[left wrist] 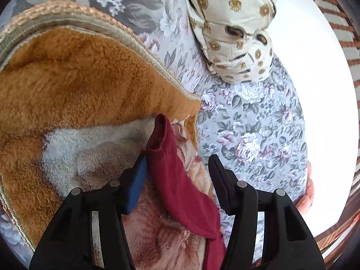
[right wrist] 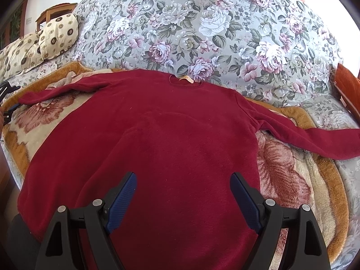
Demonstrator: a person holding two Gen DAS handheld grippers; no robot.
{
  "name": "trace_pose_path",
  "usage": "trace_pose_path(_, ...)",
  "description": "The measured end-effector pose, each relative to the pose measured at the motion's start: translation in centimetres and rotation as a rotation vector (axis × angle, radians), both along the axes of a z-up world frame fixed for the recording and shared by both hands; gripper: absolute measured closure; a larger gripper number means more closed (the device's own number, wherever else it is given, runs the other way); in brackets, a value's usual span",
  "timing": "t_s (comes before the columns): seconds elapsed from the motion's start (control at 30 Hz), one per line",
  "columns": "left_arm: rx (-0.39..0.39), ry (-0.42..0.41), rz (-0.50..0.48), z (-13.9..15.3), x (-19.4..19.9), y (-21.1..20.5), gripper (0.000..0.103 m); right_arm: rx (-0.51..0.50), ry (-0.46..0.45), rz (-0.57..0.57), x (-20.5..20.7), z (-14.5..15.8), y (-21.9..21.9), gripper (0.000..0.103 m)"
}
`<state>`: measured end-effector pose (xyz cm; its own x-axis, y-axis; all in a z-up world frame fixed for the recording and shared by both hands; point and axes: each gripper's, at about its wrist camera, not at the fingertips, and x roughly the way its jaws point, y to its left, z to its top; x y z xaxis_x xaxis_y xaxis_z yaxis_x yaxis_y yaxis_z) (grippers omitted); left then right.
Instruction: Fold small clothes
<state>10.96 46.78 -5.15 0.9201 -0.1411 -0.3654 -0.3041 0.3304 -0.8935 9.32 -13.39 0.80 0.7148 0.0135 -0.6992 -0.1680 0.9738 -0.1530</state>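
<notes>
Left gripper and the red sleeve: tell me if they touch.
Touching. The left wrist view shows the sleeve lying against the blue pad of the open left gripper.

My left tongs (left wrist: 177, 175) show black angular arms with round silver pins at the pivots, a blue ribbed pad at nine o'clock. My right tongs (right wrist: 183, 191) match: black frames, silver pins, dark blue ribbed pads on both inner faces.
</notes>
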Motion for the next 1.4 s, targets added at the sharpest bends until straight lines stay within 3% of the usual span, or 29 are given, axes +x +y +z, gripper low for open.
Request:
trace_pose_path(0.1, 0.052, 0.021, 0.003, 0.2, 0.9, -0.7, 0.049, -0.004, 0.006, 0.004, 0.0, -0.1, 0.1, 0.020)
trace_pose_path(0.2, 0.155, 0.103, -0.031, 0.4, 2.4, -1.5, 0.049, -0.006, 0.009, 0.003, 0.0, -0.2, 0.1, 0.020)
trace_pose_path(0.27, 0.174, 0.138, -0.024, 0.1, 2.5, -1.5, 0.049, -0.006, 0.009, 0.002, 0.0, -0.2, 0.0, 0.020)
trace_pose_path(0.3, 0.164, 0.146, -0.003, -0.1, 2.3, -1.3, 0.054, -0.006, 0.009, 0.002, 0.0, -0.2, 0.0, 0.020)
trace_pose_path(0.47, 0.187, 0.205, 0.074, 0.1, 1.2, -0.8, 0.094, -0.007, 0.009, 0.002, 0.0, -0.2, 0.0, 0.020)
trace_pose_path(0.6, 0.332, 0.303, 0.062, 1.7, 1.9, -2.3, 0.096, -0.005, 0.003, 0.002, 0.0, -0.1, 0.0, 0.020)
trace_pose_path(0.67, 0.428, 0.294, 0.061, 3.5, 2.3, -4.0, 0.096, 0.003, -0.005, -0.001, -0.1, 0.0, -0.2, 0.020)
trace_pose_path(0.77, 0.570, 0.220, -0.008, 7.0, 3.9, -8.6, 0.096, 0.021, -0.010, -0.007, -0.1, 0.2, -0.5, 0.020)
trace_pose_path(0.9, 0.684, 0.131, -0.120, 10.2, 6.9, -15.7, 0.096, 0.034, -0.015, -0.007, -0.2, 0.3, -0.5, 0.020)
trace_pose_path(1.13, 0.788, 0.095, -0.284, 11.1, 11.3, -26.5, 0.096, 0.066, -0.020, -0.013, -0.5, 0.5, -1.1, 0.020)
trace_pose_path(1.23, 0.866, 0.061, -0.337, 11.8, 11.9, -31.0, 0.096, 0.091, 0.017, -0.029, 0.1, 0.6, -1.6, 0.020)
trace_pose_path(1.3, 0.909, 0.014, -0.365, 12.0, 11.8, -33.6, 0.096, 0.134, 0.021, -0.039, 1.0, 1.6, -2.4, 0.020)
trace_pose_path(1.4, 1.000, -0.037, -0.390, 12.1, 11.5, -37.3, 0.096, 0.187, -0.050, -0.034, 3.3, 5.3, -3.2, 0.020)
